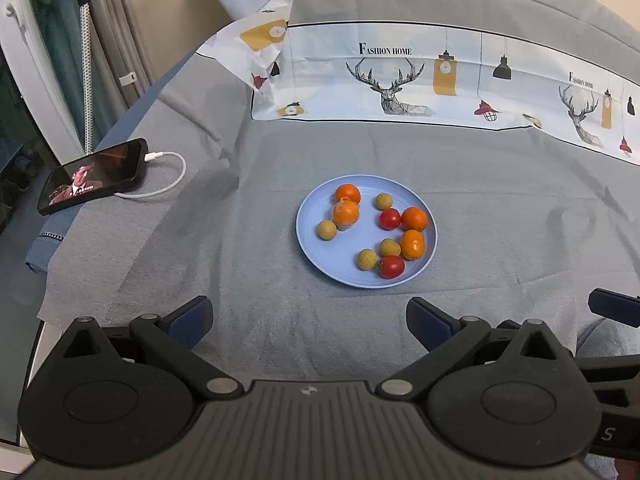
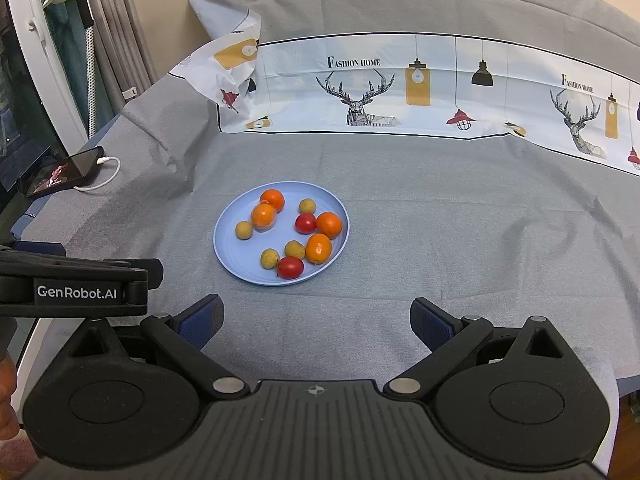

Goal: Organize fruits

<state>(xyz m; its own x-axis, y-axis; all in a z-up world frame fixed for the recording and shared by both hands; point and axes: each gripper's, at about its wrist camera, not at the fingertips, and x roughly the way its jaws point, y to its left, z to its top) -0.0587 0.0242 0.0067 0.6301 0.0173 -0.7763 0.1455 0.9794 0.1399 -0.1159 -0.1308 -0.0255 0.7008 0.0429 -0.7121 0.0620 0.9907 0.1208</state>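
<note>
A phone [image 1: 94, 176] lies far left on the grey cloth [image 1: 500, 216], screen lit, with a white cable [image 1: 168, 178] plugged into its end. Behind it stand grey curtains [image 1: 108, 32].

In the middle sits a round blue plate [image 1: 320, 256] — all the fruit is on it. On the left side of the plate are two oranges [image 1: 346, 204], touching, one behind the other, and the nearer one looks wrapped in clear film. Just beside them lies a small yellow-brown fruit [image 1: 326, 230]. On the right side there is another small yellow-brown fruit [image 1: 383, 201] at the back, then a red tomato [image 1: 389, 219] touching an orange [image 1: 414, 219]. Nearer lie one more orange [image 1: 412, 244], two more small yellow-brown fruits [image 1: 378, 254] and a second red tomato [image 1: 391, 267] at the near rim.

Behind the plate a white cloth with deer and lamps [image 1: 400, 76] runs across, reading "FASHION HOME".

The left tool [image 1: 310, 320] is wide open and holds nothing — it hangs near the plate, not touching it. The right tool [image 2: 316, 322] is wide open too, holding nothing, with the plate ahead and a bit to its left.
</note>
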